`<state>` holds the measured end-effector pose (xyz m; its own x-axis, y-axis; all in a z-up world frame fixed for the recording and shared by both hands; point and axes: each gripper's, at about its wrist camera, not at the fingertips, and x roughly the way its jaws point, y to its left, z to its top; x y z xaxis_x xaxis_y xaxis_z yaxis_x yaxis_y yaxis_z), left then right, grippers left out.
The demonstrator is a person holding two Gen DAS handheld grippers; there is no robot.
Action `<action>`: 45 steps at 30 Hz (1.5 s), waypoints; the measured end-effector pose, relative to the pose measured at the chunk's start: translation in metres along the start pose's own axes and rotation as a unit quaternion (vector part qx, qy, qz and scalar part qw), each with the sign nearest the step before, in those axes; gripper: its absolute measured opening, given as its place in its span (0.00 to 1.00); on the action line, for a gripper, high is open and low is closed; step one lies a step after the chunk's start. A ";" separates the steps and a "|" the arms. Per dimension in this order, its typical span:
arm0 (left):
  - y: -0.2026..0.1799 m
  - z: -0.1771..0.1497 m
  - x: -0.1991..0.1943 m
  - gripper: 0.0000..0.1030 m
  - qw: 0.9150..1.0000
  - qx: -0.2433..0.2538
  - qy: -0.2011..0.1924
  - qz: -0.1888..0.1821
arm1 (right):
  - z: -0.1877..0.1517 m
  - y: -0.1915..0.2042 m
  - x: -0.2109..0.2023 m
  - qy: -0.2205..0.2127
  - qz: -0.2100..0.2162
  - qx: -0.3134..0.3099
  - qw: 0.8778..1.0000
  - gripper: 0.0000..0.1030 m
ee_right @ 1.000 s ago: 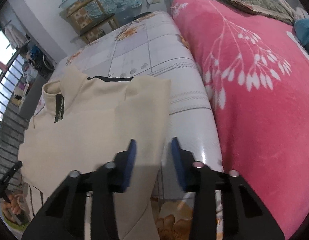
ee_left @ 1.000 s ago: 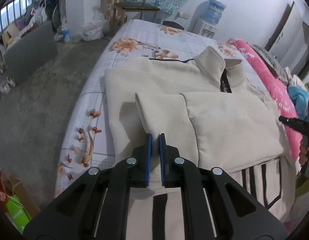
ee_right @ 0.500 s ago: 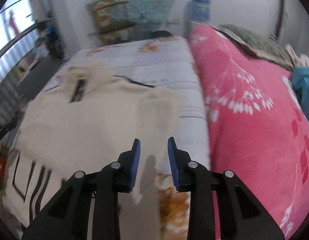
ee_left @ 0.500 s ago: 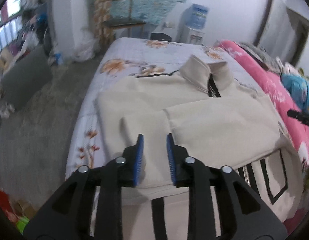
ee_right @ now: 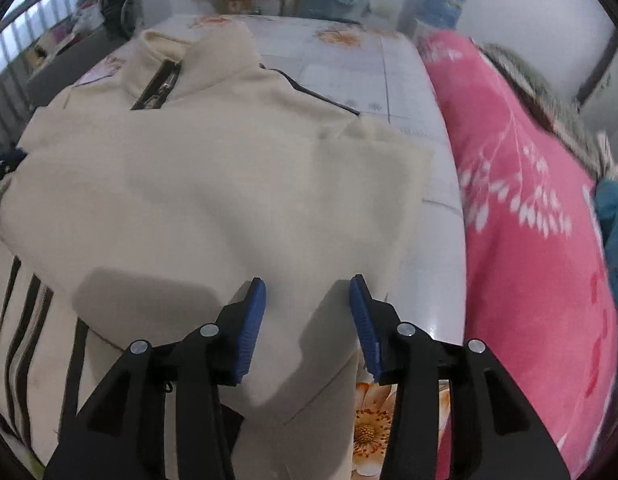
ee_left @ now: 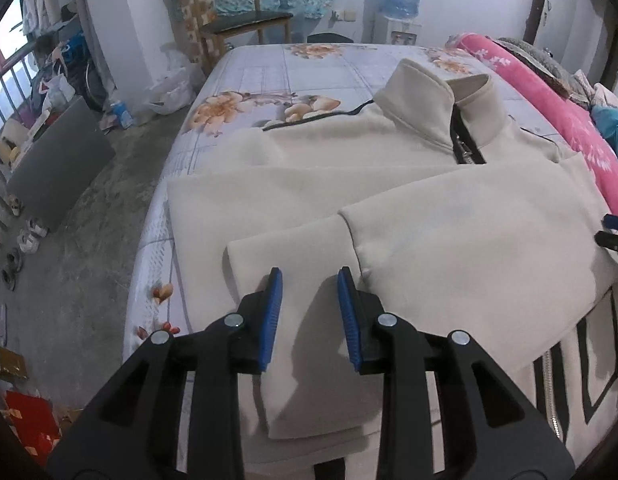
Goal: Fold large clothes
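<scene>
A cream zip-up jacket (ee_left: 349,184) with a stand-up collar and black stripes near its hem lies flat on the bed (ee_left: 293,72), both sleeves folded across its front. My left gripper (ee_left: 309,276) is open and empty, hovering over the cuff of the left sleeve (ee_left: 293,256). My right gripper (ee_right: 307,284) is open and empty above the jacket's right side (ee_right: 229,184), near its edge by the bed sheet. The right gripper's tip shows at the right edge of the left wrist view (ee_left: 613,232).
A pink floral blanket (ee_right: 529,208) lies along the right side of the bed. A wooden chair (ee_left: 237,20) and a water dispenser (ee_left: 401,4) stand beyond the bed's far end. The concrete floor (ee_left: 77,248) on the left holds clutter and shoes.
My left gripper was shut on the sleeve cuff, then opened and let it go. My right gripper swung from the jacket's right edge back over the jacket, staying open.
</scene>
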<state>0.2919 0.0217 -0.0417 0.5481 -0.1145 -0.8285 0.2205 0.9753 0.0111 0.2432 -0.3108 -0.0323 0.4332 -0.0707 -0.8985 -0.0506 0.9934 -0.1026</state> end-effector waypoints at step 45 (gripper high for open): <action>-0.050 0.039 0.042 0.15 0.973 0.228 -0.032 -0.008 | 0.106 0.085 0.048 -0.046 0.074 -0.192 0.978 0.05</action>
<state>0.3351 -0.0397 -0.0555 0.5877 -0.1560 -0.7939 0.5574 0.7893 0.2576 0.3547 -0.2204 -0.0390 0.4747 0.0964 -0.8748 -0.4444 0.8842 -0.1437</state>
